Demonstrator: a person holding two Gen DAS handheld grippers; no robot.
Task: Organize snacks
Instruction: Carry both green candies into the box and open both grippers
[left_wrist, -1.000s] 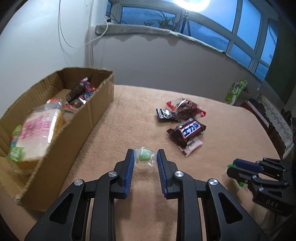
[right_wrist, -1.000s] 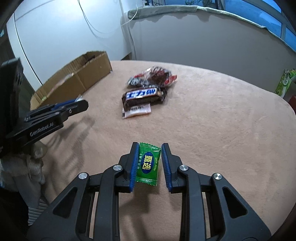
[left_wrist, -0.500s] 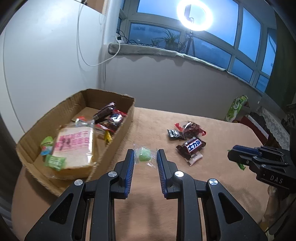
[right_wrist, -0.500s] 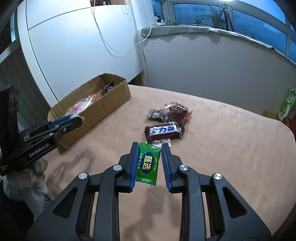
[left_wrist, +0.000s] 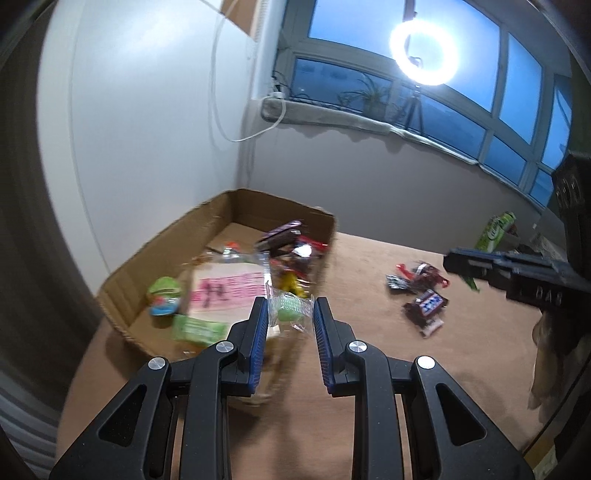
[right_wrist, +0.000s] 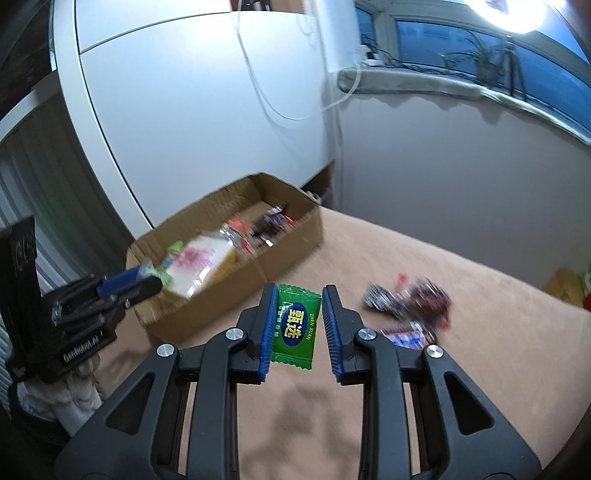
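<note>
Left wrist view: the left gripper (left_wrist: 289, 322) is clamped on a small clear-wrapped green candy (left_wrist: 289, 314), held in the air just short of the near edge of the open brown cardboard box (left_wrist: 177, 236).
Right wrist view: the right gripper (right_wrist: 298, 325) is clamped on a flat green foil sachet with a blue oval label (right_wrist: 294, 326), above the tan cloth-covered table (right_wrist: 461, 369) and near the box's (right_wrist: 280, 254) long side.
Box contents: a pink-printed bread pack (left_wrist: 229, 291), green packets and dark wrappers crowd the near half; the far corner floor is bare.
Loose snacks: a dark chocolate bar (left_wrist: 424, 308) and red-black wrappers (left_wrist: 417, 278) lie together, well apart from the box.
Open room: bare cloth lies between the box's wall and that pile.
Edges: the box stands at the table's left edge, beside the white wall (left_wrist: 147, 129).
</note>
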